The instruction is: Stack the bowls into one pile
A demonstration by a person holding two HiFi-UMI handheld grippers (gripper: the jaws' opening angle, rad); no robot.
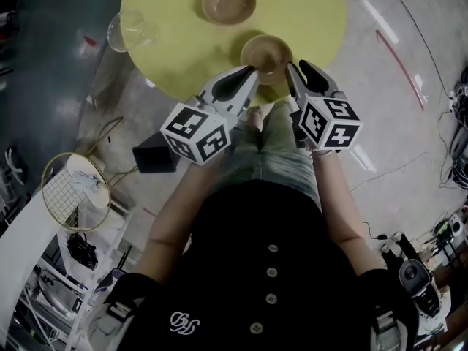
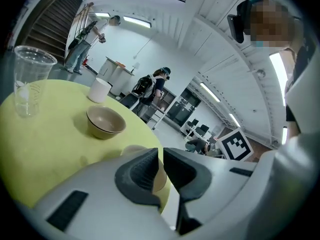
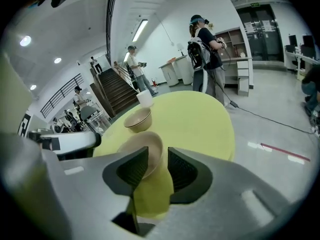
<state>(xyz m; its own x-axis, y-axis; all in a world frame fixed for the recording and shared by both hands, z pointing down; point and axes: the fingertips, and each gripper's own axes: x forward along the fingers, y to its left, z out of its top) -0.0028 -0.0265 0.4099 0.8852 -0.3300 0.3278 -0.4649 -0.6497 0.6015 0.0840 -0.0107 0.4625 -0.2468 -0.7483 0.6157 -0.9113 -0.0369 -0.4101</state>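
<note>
Two tan bowls sit apart on a round yellow-green table (image 1: 168, 50). The far bowl (image 1: 229, 1) (image 2: 105, 121) (image 3: 138, 119) stands upright near the middle. At the table's front edge, the near bowl (image 1: 265, 53) (image 3: 142, 151) lies just ahead of both grippers. My right gripper (image 1: 295, 66) (image 3: 158, 154) is open, and the near bowl's rim shows in the gap without the pads pressing on it. The left gripper (image 1: 248, 75) (image 2: 161, 154) hovers at that bowl's left side, jaws shut with only a thin slit and nothing in it. A sliver of the bowl (image 2: 159, 176) shows behind them.
A clear plastic cup (image 1: 130, 29) (image 2: 31, 81) stands at the table's left edge, a white cup (image 2: 100, 90) (image 3: 144, 98) at its far side. On the floor to the left lie a black box (image 1: 153, 158) and a racket (image 1: 75, 191). People stand in the hall beyond.
</note>
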